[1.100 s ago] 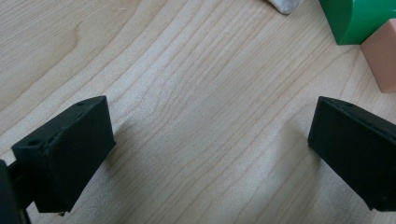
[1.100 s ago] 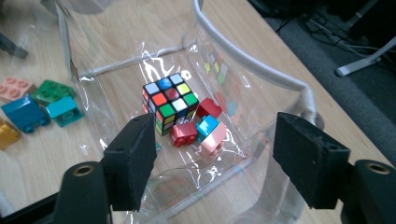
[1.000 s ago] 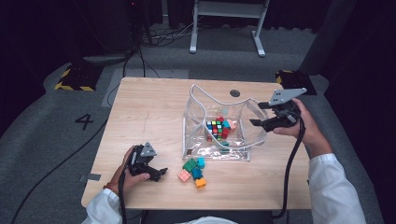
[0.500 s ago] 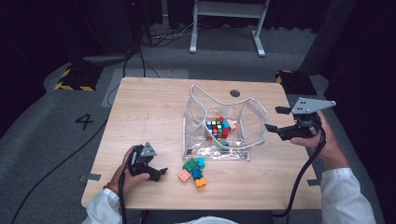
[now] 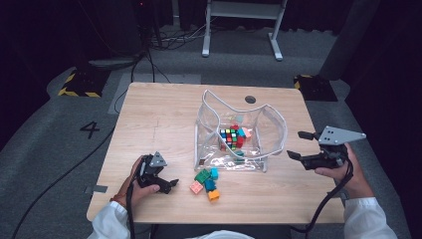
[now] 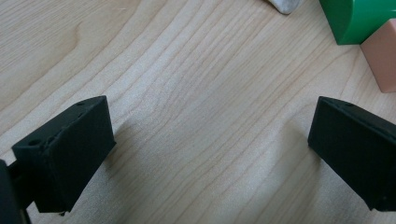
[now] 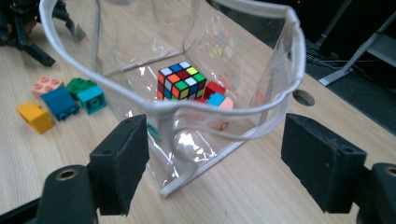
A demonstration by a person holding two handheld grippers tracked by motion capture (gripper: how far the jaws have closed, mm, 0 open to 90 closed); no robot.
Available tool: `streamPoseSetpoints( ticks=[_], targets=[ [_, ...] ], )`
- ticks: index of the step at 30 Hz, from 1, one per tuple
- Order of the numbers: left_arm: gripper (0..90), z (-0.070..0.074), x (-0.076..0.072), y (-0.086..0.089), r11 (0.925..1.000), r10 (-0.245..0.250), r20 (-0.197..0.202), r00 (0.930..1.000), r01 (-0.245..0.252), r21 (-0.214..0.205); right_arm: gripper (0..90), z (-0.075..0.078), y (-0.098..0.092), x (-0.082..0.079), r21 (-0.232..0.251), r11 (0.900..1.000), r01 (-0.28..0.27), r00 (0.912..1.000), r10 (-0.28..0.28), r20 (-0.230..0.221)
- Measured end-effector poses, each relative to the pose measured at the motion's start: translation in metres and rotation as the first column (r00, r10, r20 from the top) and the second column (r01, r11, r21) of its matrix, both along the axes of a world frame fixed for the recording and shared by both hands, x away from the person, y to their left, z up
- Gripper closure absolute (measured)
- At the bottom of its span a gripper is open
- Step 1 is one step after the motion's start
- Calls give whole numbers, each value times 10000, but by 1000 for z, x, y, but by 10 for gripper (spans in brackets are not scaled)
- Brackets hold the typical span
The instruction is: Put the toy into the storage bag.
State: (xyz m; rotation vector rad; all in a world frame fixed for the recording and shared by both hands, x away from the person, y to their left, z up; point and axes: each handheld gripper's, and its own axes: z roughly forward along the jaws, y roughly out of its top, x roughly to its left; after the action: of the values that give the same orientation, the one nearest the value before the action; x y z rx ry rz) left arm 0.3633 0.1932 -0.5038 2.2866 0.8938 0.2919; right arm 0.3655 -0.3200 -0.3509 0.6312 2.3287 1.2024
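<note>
High view, bag: a clear soft-plastic pouch with white piped edging [image 5: 239, 134] stands open-mouthed near the middle of the pale wood-grain table [image 5: 159, 119], its long axis running left to right across the table, mouth upward
High view, contents: a glossy multicoloured puzzle cube [image 5: 229, 138] sits inside with a few hard plastic bricks
High view, loose bricks: a cluster of studded toy bricks in green, blue, pink and orange [image 5: 205, 180] lies just in front of the pouch
High view, right gripper [image 5: 300, 145]: off the table's right edge, apart from the pouch, jaws spread with nothing between them, having just been opening
High view, left gripper [image 5: 169, 184]: low on the table, left of the bricks
Left gripper view: matte black jaws wide over bare wood; green brick [image 6: 359, 18] and pink brick [image 6: 380, 60] at the top right
Right gripper view: jaws wide, pouch rim sagging in a curve ahead of them, cube upright
</note>
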Motion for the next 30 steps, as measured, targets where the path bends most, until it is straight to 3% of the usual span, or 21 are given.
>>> streamPoseSetpoints(
  ticks=[16,25,30],
  targets=[
    [4,0,0,0,10000,-6,-1,10000,6,6,261,-54,18,-29,91,9957,-927,9942,930,-535],
    [4,0,0,0,10000,-5,-1,10000,5,-1,288,-89,50,-32,-360,9823,-1836,9778,1788,-1090],
    [4,0,0,0,10000,-16,-14,10000,16,6,321,-108,72,-33,-161,9747,-2228,9665,2187,-1342]
  ],
)
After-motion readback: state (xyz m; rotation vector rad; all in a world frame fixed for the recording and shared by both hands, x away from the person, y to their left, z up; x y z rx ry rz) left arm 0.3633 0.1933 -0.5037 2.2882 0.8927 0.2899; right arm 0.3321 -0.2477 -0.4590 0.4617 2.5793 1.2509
